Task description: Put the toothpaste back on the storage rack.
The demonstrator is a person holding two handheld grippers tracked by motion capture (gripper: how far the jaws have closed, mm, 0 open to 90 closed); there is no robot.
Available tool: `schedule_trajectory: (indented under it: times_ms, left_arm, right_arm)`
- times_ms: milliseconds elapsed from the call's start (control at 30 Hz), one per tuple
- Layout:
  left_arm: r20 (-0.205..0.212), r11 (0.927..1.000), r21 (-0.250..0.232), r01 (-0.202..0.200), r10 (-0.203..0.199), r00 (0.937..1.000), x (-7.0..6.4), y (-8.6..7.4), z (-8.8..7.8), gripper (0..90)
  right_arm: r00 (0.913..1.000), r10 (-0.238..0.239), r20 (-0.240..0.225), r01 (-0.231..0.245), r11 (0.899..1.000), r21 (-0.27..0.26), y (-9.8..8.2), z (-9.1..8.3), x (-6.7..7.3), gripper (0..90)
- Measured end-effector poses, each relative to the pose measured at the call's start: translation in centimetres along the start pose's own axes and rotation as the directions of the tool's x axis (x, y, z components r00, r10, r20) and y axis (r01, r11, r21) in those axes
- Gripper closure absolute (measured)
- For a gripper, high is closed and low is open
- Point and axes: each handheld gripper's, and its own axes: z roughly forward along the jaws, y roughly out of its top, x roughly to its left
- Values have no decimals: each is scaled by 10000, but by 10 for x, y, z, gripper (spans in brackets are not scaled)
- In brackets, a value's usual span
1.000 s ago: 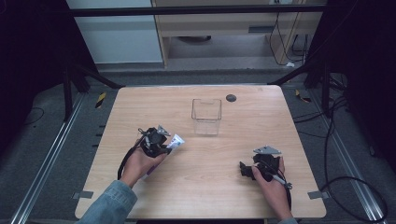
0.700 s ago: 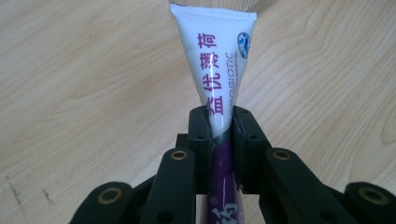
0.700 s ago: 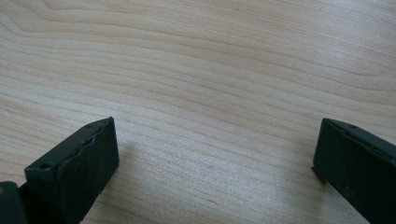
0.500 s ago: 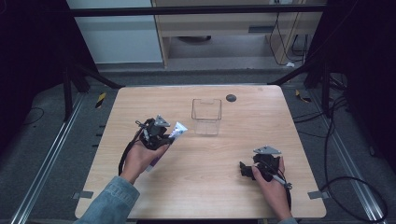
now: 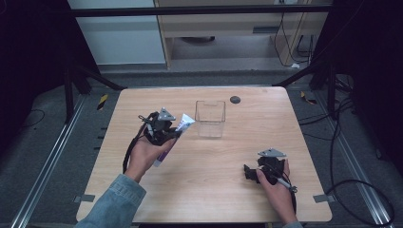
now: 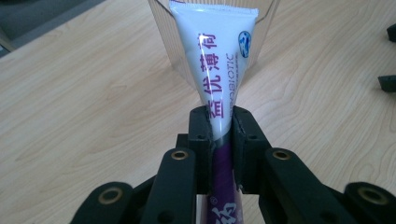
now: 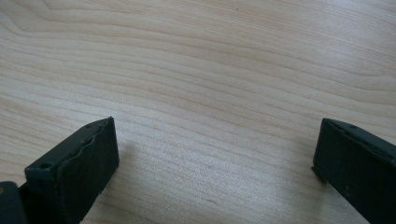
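My left gripper [image 5: 167,134] [image 6: 222,123] is shut on a white and purple toothpaste tube [image 5: 175,134] [image 6: 219,65], held above the table left of centre. The tube's flat crimped end points toward a clear plastic box [image 5: 210,118] standing upright at the table's middle back; in the left gripper view that box [image 6: 163,28] rises just behind the tube. My right gripper [image 5: 248,172] [image 7: 212,154] rests low over the wood at the front right, its jaws wide open with nothing between them.
The wooden table [image 5: 228,190] has a small dark round disc [image 5: 235,99] near its back edge, right of the box. Cables trail from both grippers. Dark floor and metal rails surround the table.
My left hand has lifted the tube off the table and carried it up and to the right, closer to the clear box. The right hand has stayed still.
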Motion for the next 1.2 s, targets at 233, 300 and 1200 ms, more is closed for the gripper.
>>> schedule_trajectory:
  times_ms: [233,300,1200]
  left_arm:
    - [39,9999,-149,-54,55,10000,0,11,-1,793]
    - [79,9997,-237,-39,41,10000,1,15,-2,793]
    - [-152,9957,-861,-331,319,9994,-2,73,-2,794]
  right_arm:
    - [10000,3,-1,-3,10000,-1,0,0,0,3]
    - [10000,5,0,-5,10000,2,0,0,0,3]
    - [10000,9,-8,-9,10000,-5,0,0,0,3]
